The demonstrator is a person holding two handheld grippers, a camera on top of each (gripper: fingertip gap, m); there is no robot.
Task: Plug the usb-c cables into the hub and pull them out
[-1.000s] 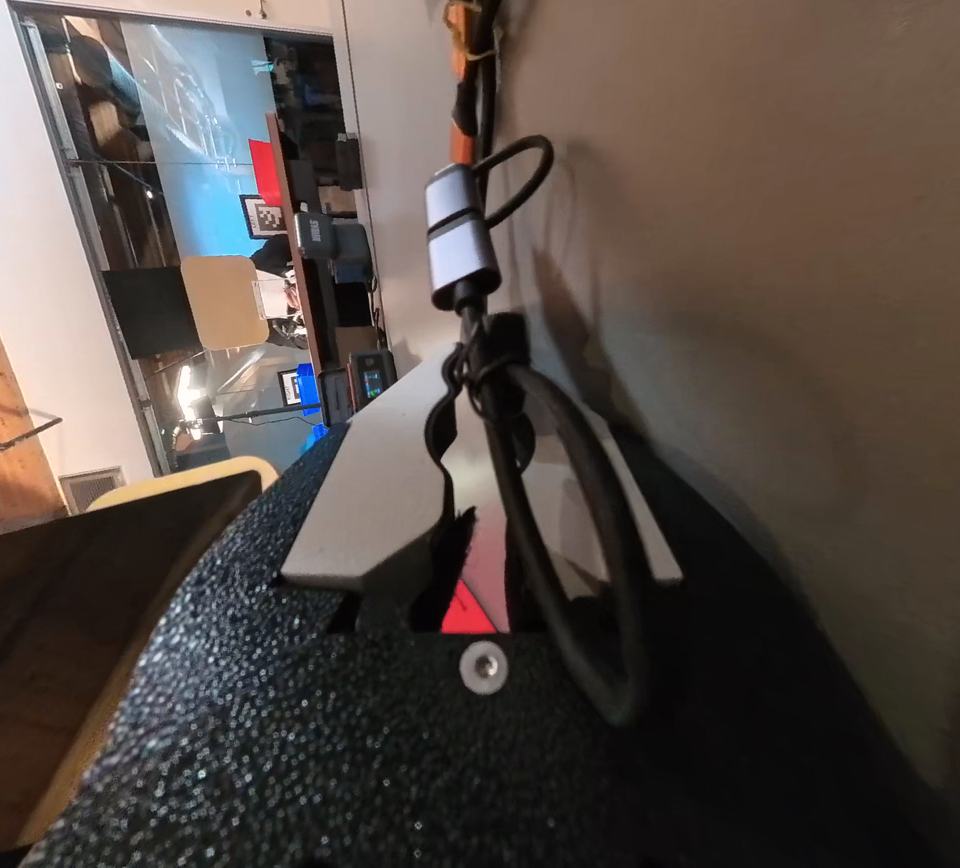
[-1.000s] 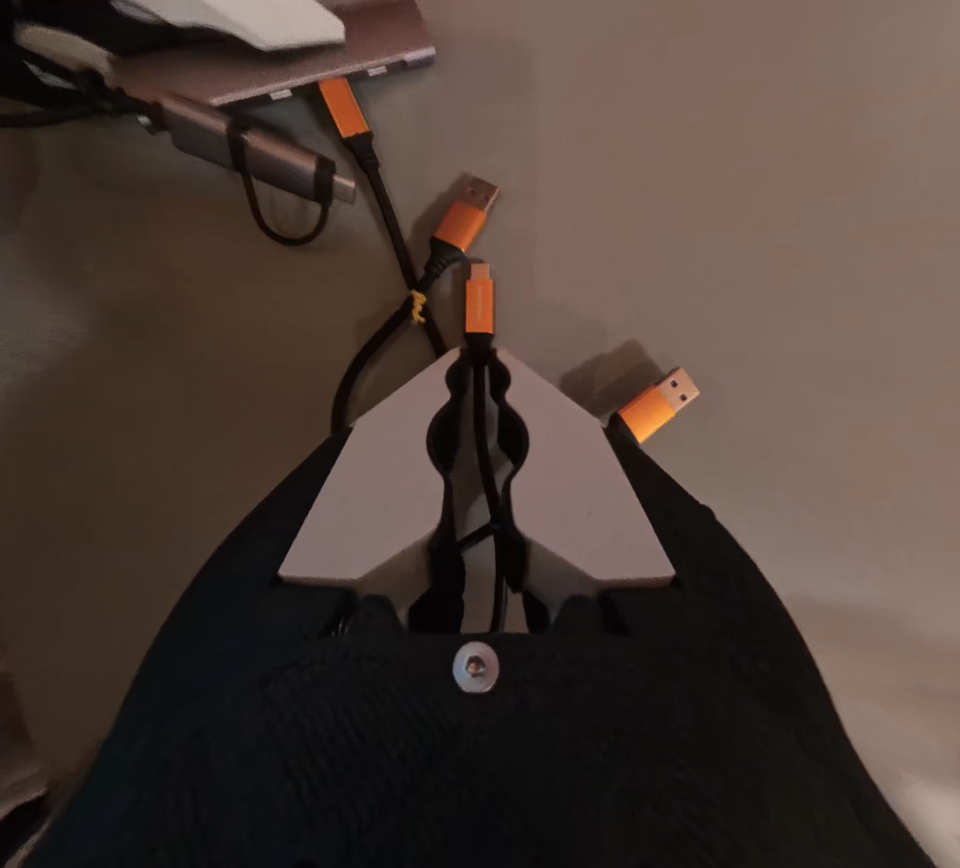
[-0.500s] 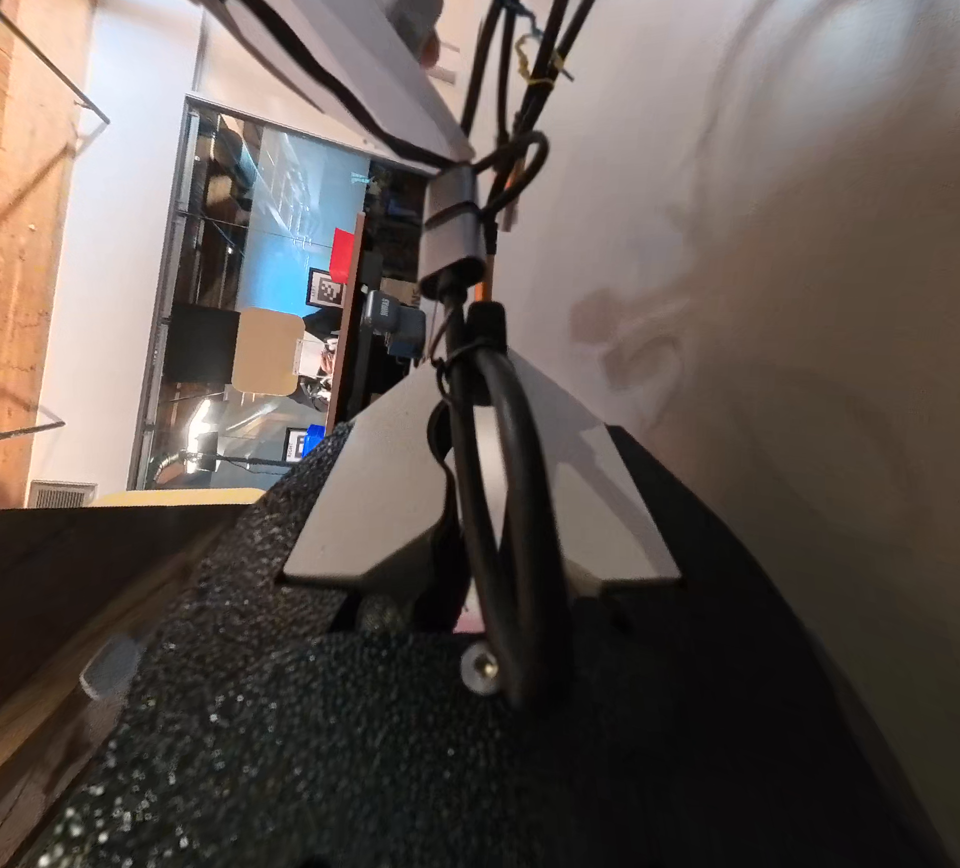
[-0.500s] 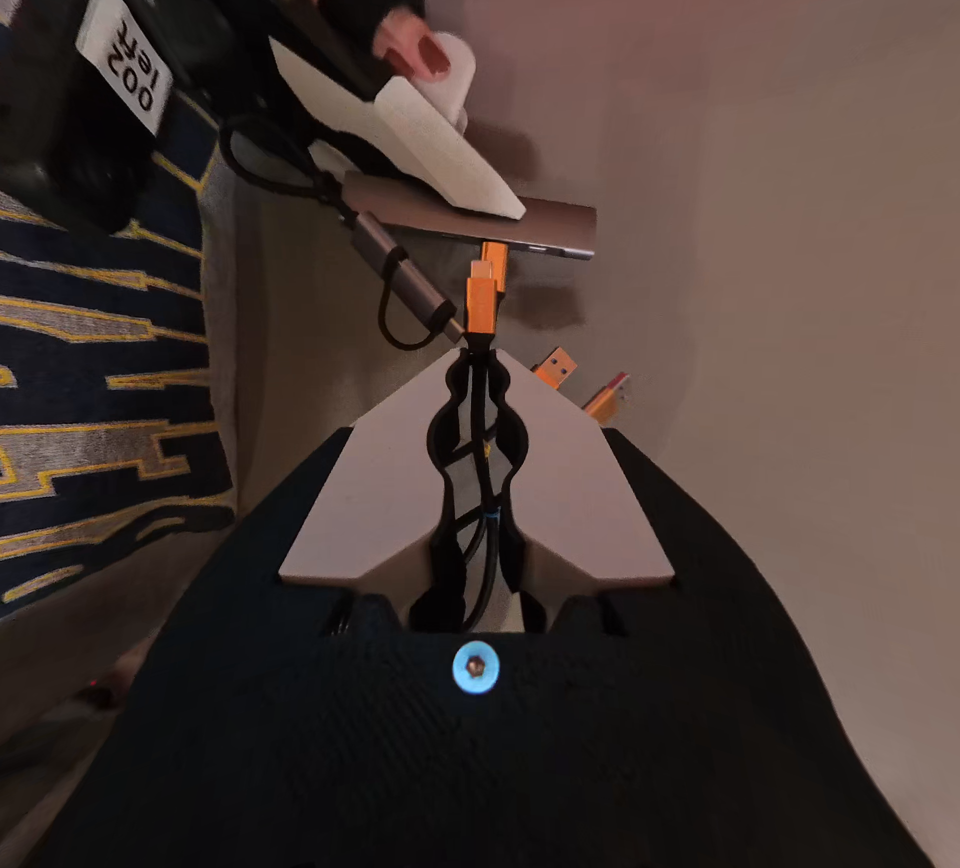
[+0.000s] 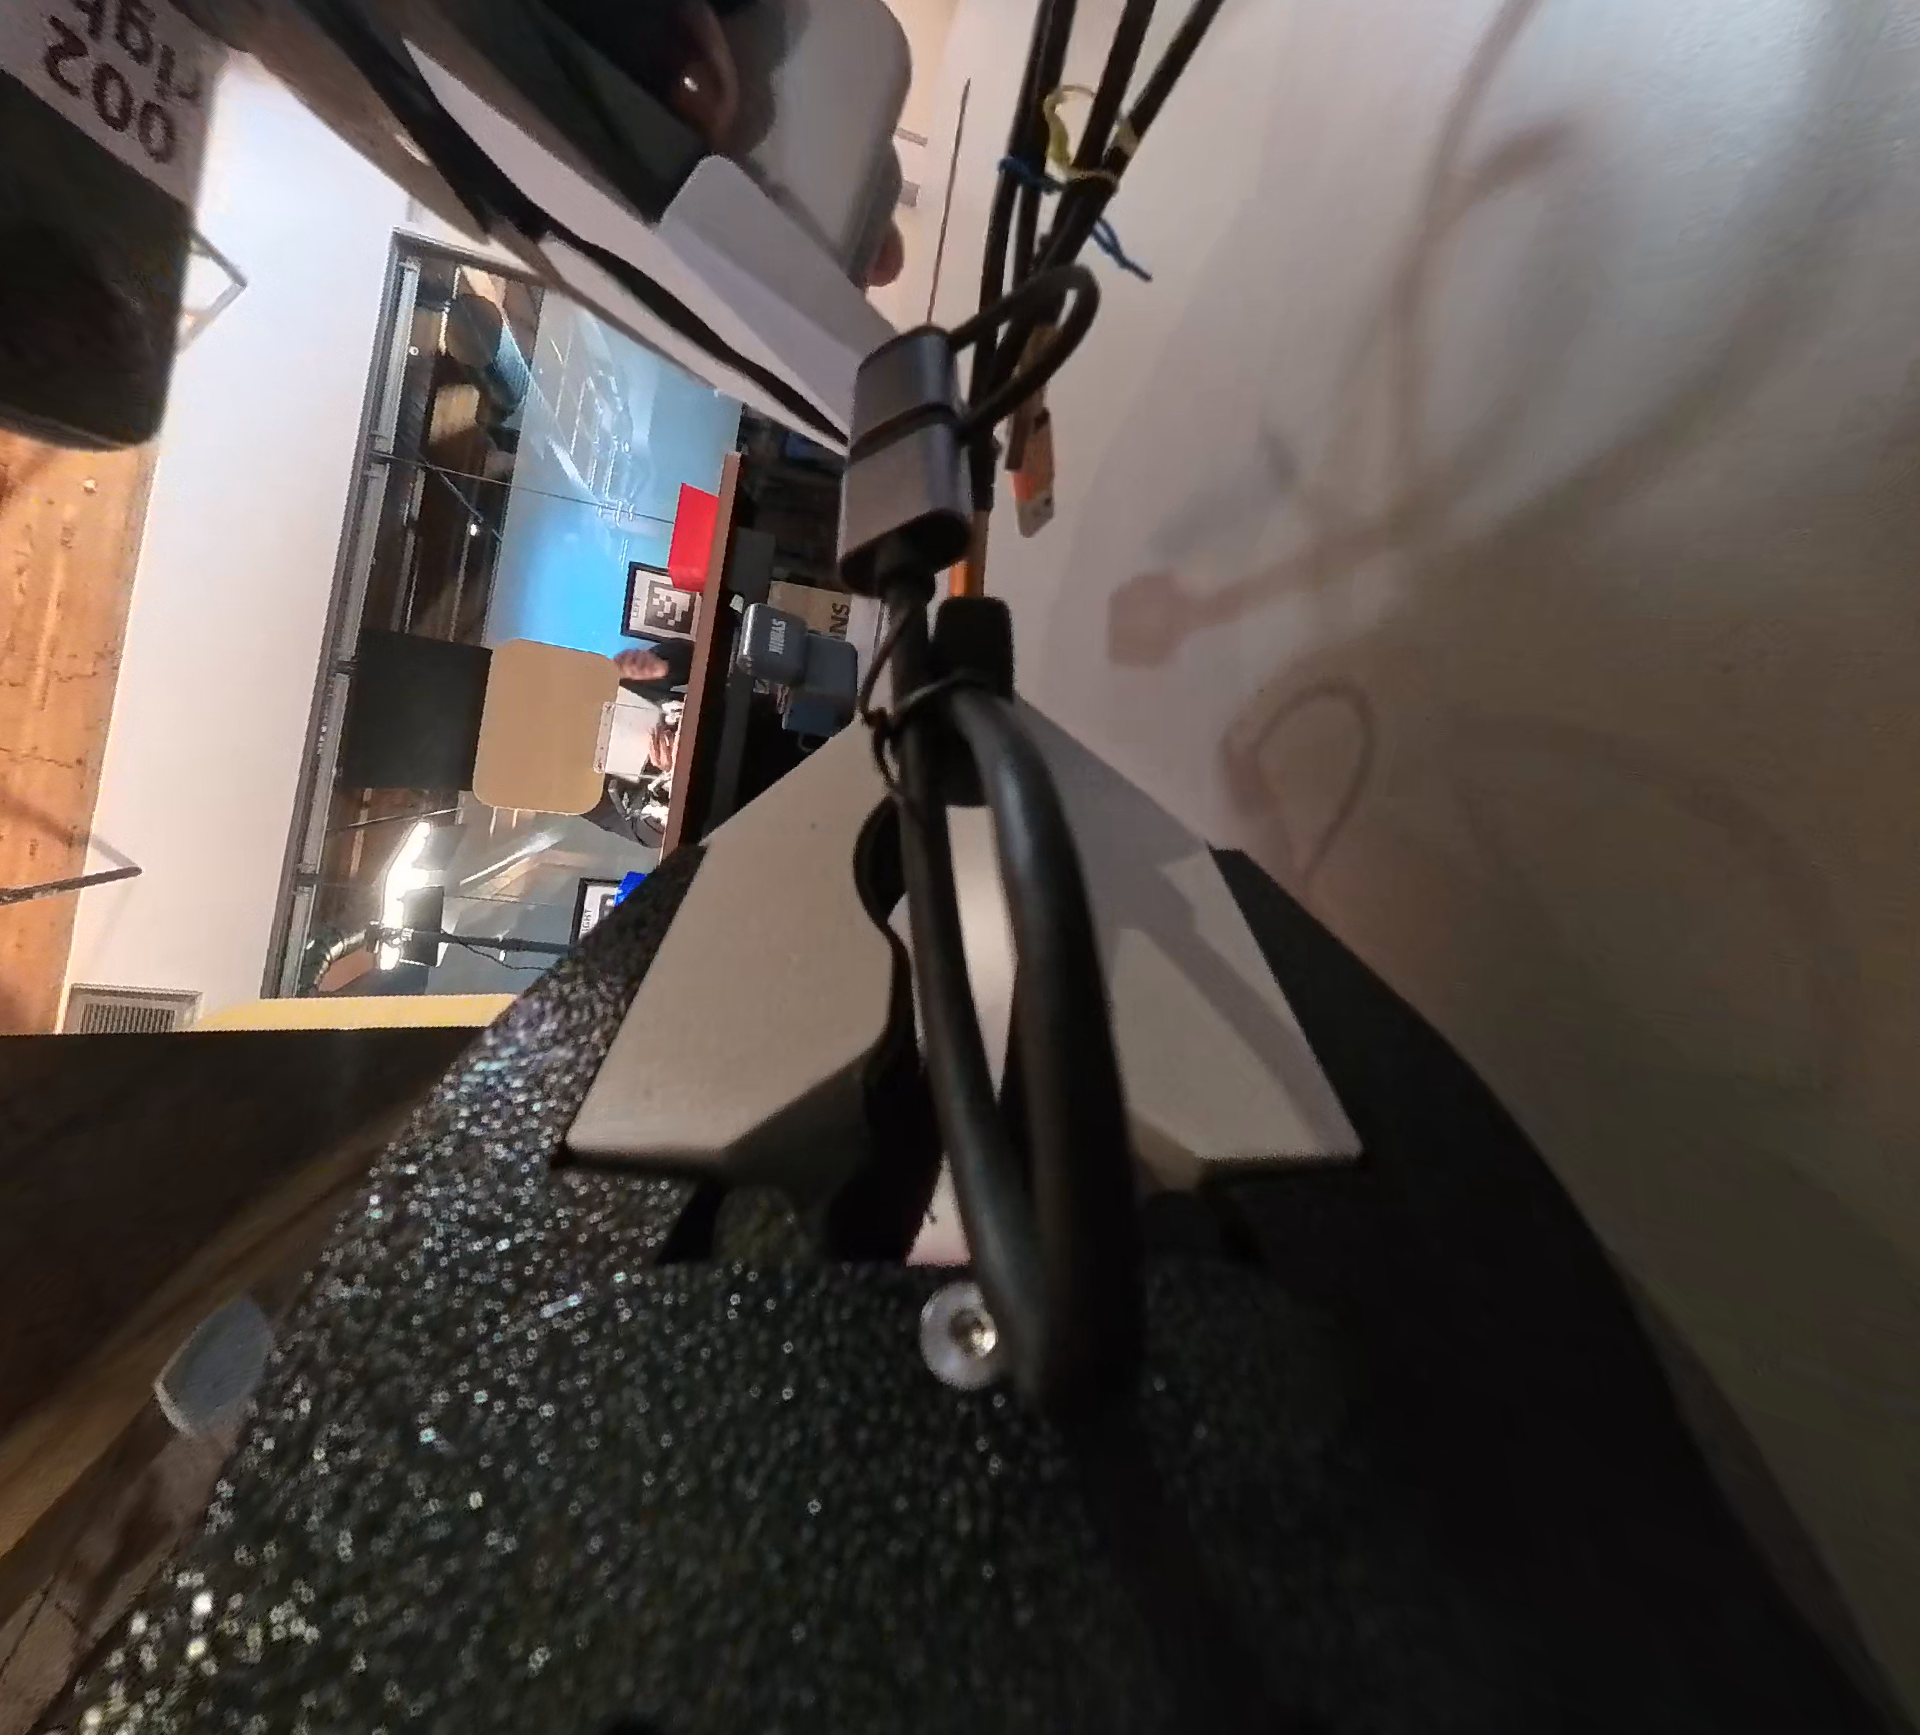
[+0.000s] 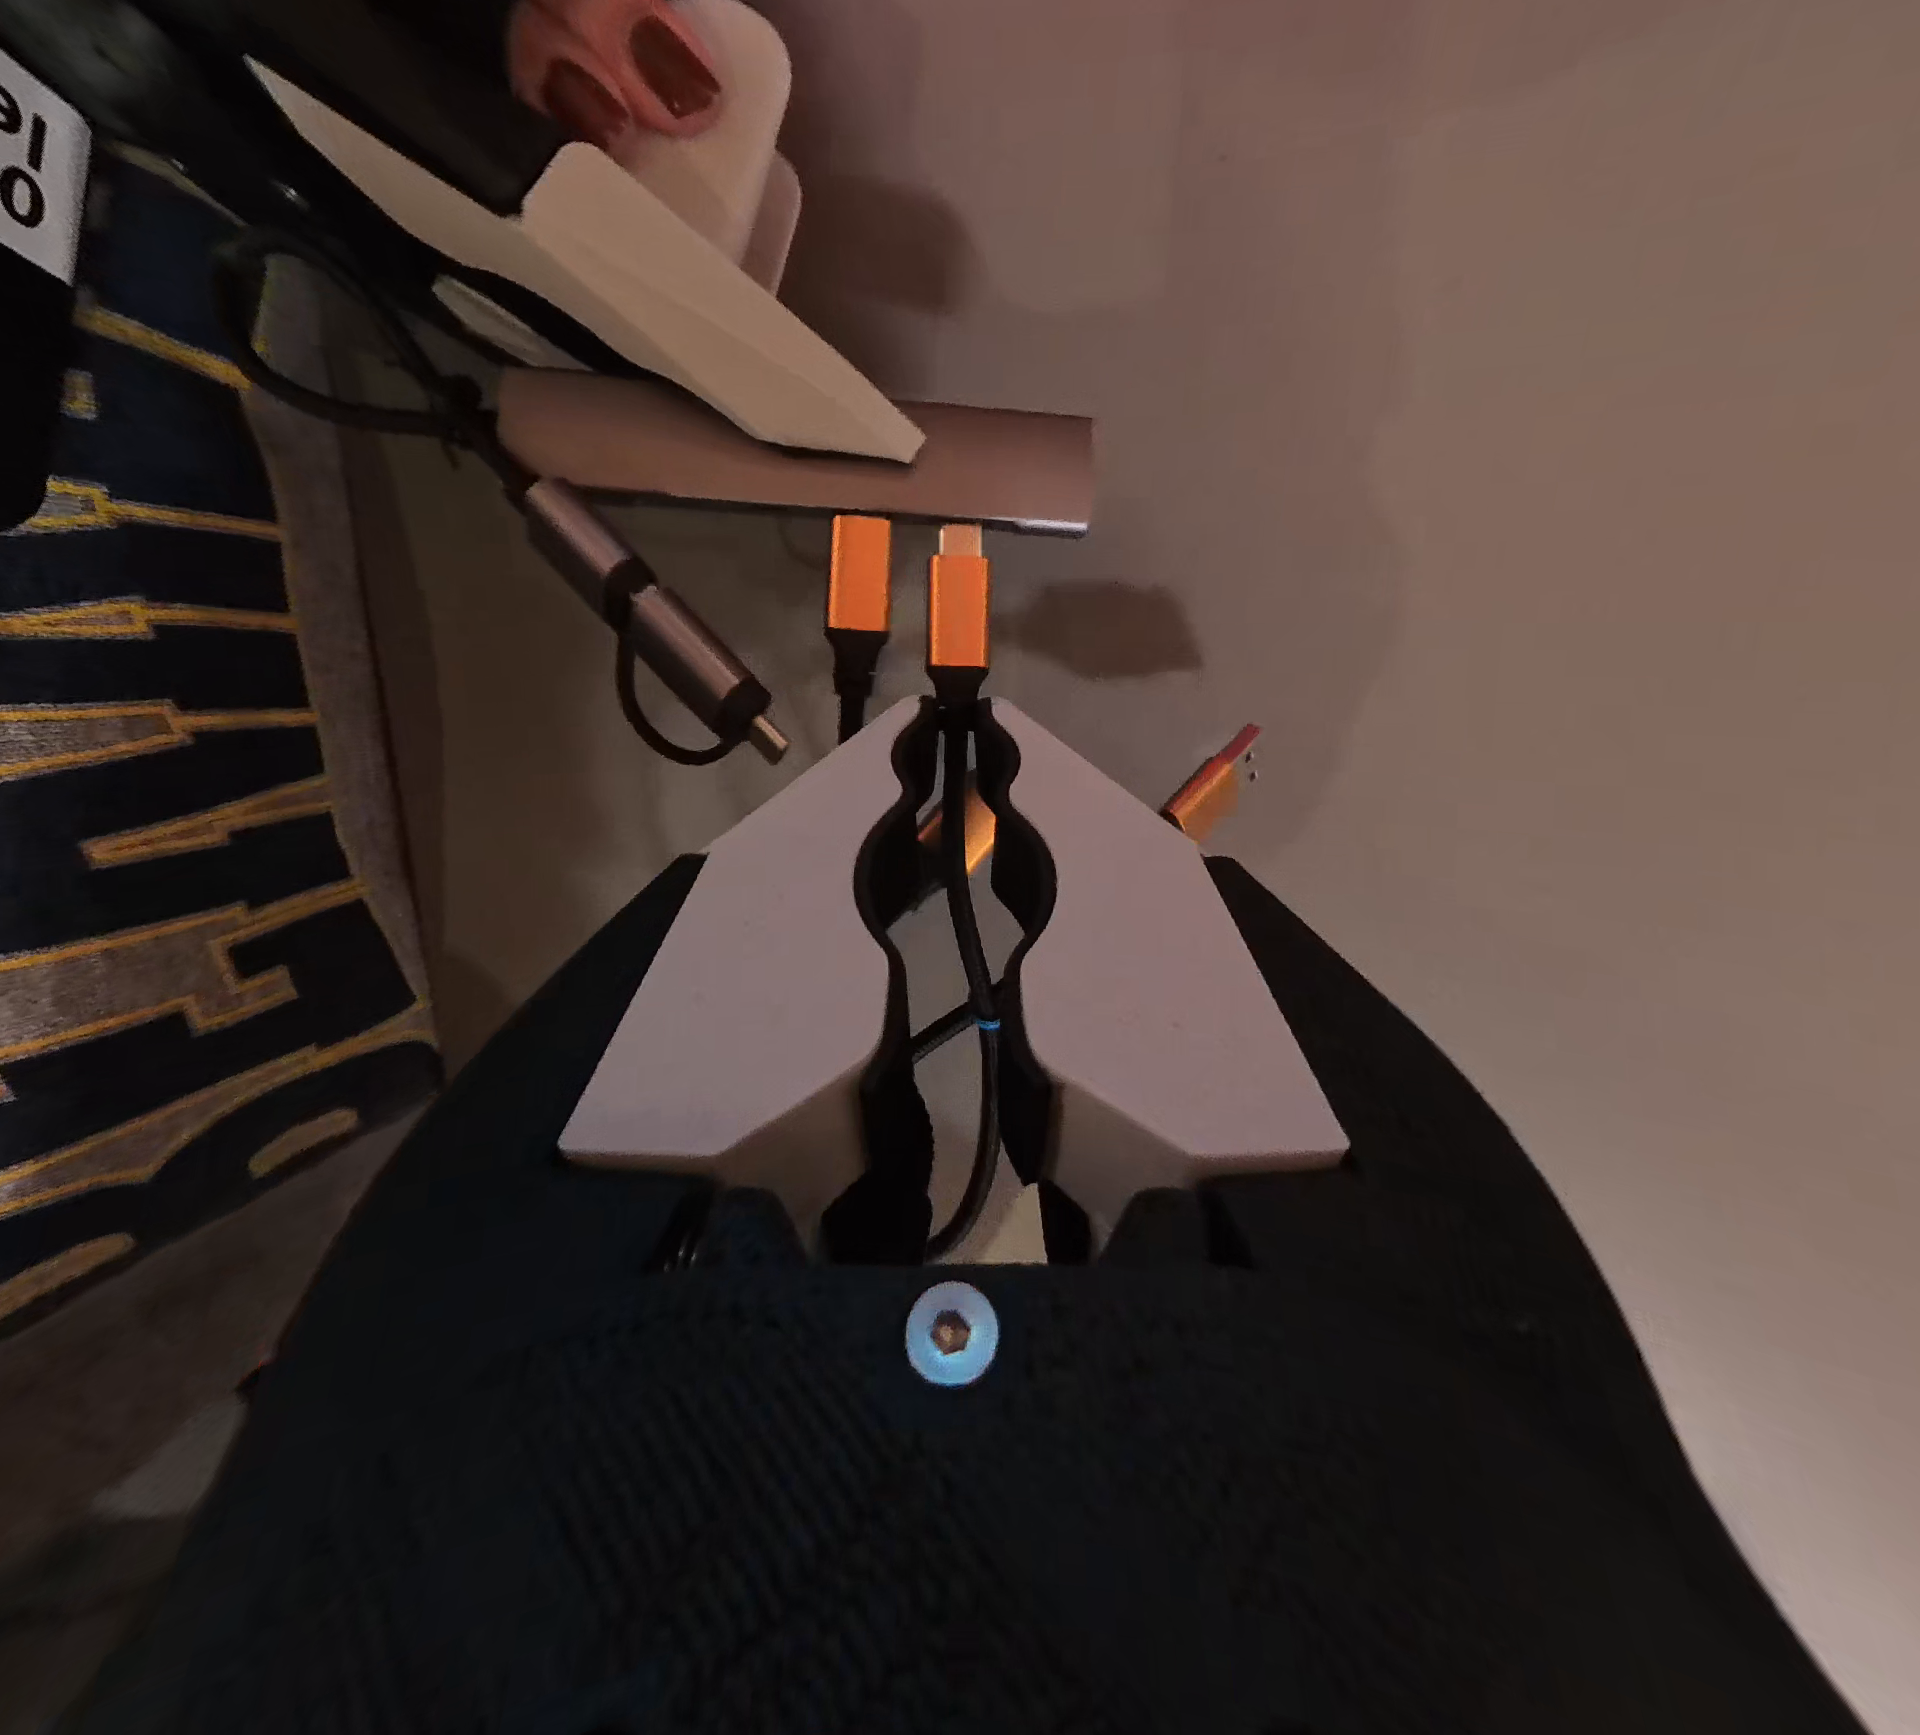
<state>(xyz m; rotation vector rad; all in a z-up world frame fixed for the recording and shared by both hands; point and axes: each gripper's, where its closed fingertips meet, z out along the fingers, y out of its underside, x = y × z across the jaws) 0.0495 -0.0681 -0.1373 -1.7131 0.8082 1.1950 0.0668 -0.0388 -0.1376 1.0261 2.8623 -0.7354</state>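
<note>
You are working in a lab or workshop: beyond the pale grey tabletop [image 5: 1558,542], a glass partition [image 5: 582,480], square-patterned black-and-white marker boards [image 5: 663,613] and an exposed brick wall [image 5: 52,646].

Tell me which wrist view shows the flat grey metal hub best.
Right wrist view: the flat grey metal hub lies across the frame, port edge visible, one orange-shelled USB-C plug at it. In the left wrist view the hub itself is not visible, only its grey pigtail connector.

The right gripper [image 6: 951,709] has carried its orange plug [image 6: 957,607] up from the table to the grey hub [image 6: 831,459], beside the other plug [image 6: 860,576].
</note>
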